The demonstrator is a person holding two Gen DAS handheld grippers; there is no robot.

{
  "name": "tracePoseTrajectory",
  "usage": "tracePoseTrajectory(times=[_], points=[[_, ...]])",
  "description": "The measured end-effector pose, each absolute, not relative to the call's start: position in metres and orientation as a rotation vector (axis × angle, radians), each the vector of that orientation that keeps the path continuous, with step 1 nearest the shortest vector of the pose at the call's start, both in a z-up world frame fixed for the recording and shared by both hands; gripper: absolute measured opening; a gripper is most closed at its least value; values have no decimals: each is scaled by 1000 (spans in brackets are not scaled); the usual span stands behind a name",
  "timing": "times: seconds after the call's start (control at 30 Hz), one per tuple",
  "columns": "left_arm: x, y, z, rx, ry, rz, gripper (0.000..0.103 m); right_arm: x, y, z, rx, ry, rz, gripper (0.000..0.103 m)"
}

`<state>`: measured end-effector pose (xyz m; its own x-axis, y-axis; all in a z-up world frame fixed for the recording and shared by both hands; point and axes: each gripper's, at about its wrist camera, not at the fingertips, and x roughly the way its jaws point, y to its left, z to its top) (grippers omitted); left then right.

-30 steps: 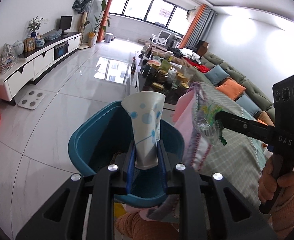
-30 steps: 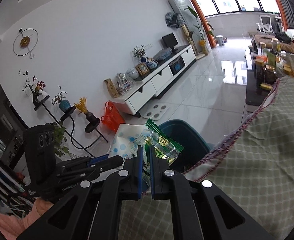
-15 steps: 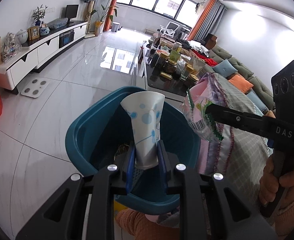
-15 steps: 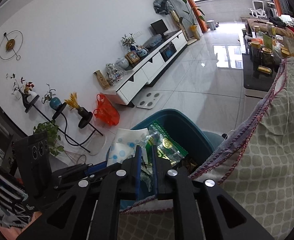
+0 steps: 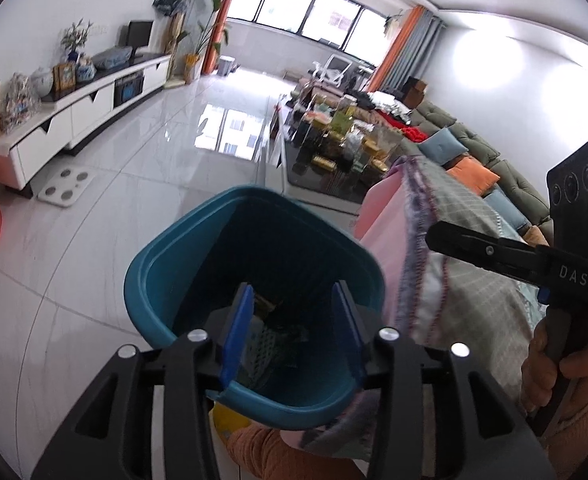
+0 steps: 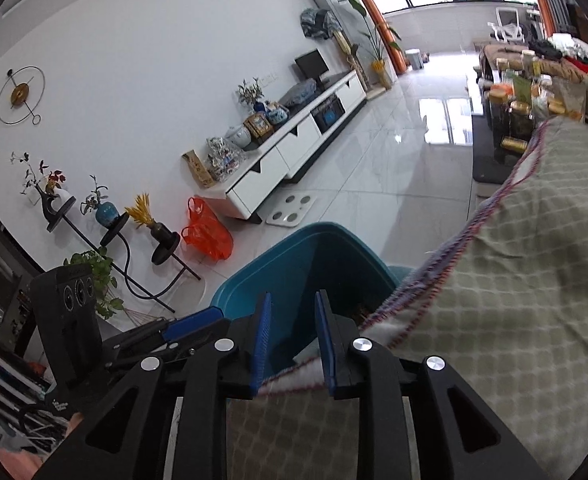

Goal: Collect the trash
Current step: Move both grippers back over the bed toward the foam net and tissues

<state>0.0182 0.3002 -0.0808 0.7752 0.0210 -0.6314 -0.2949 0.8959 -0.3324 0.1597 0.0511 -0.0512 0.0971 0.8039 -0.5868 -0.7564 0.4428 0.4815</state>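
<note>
Both claws hang over the blue bin [image 5: 154, 272], spread apart and gripping nothing: left claw [image 5: 292, 332], right claw [image 6: 292, 338]. Trash [image 5: 266, 340] lies inside the bin, beside the cloth-covered counter [image 6: 513, 280].

Right gripper [image 6: 292, 312] spread, empty, above teal bin [image 6: 294, 248]. Left gripper [image 6: 192, 322] beside it, checked cloth [image 6: 513, 280] over the bin's right rim

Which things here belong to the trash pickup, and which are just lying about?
Part of the job:
- blue bin, with scraps at its bottom
- left gripper, open above it
- right gripper, open at its edge

Just lying about:
- checked cloth
- orange bag
- white scale
- jars on the low table
- cushions
</note>
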Motion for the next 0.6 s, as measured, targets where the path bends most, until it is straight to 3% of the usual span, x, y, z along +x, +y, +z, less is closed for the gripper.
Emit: tracePoseTrajectory(times=[0.23,0.43,0.6], points=[[11,268,-51,-358,581,106,54,136,3,-23,41,768,1154,44],[13,226,-33,-298,531,8,61,118,-52,-5,34,661,1096,52],[22,184,-27,-263,529,-102,62,110,-104,1,54,606,997,53]])
